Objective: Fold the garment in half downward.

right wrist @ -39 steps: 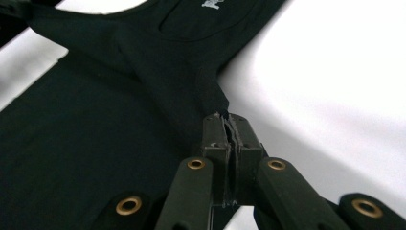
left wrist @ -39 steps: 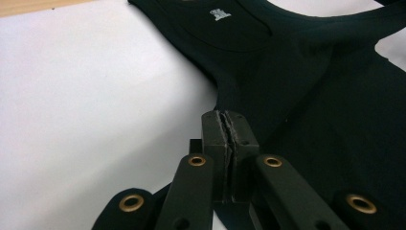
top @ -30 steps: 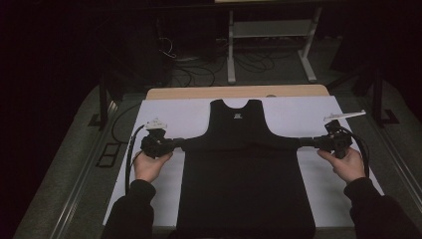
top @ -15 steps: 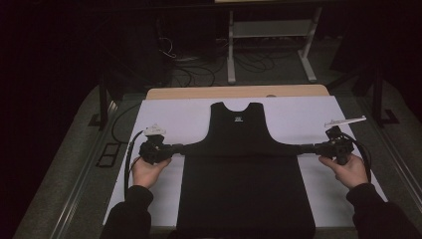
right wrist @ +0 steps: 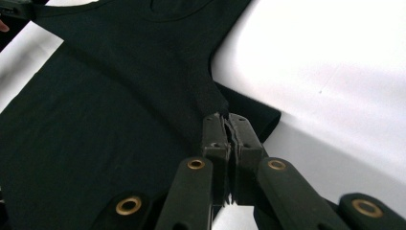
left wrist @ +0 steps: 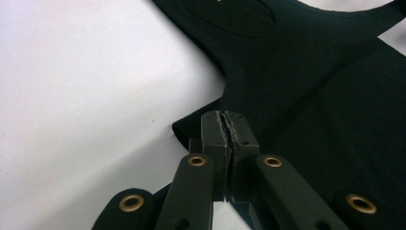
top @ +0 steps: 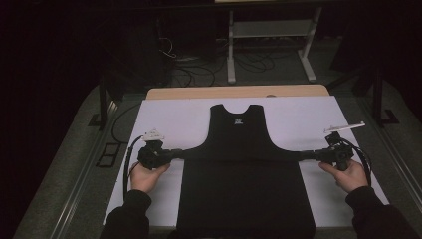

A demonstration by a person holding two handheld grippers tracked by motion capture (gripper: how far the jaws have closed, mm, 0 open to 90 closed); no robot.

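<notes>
Both hand-held grippers (top: 178, 152) (top: 309, 155) farther apart, black vest (top: 244, 164) stretched, label (top: 239, 120) unreadable.

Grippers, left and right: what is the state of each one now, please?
Left gripper: closed, holding the black tank top at its side corner.
Right gripper: closed, holding the opposite corner.

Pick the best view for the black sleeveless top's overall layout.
High view: the black sleeveless fabric top lies whole on the white sheet, both claws at its sides. The gripper views give close-ups of pinched edges.
</notes>
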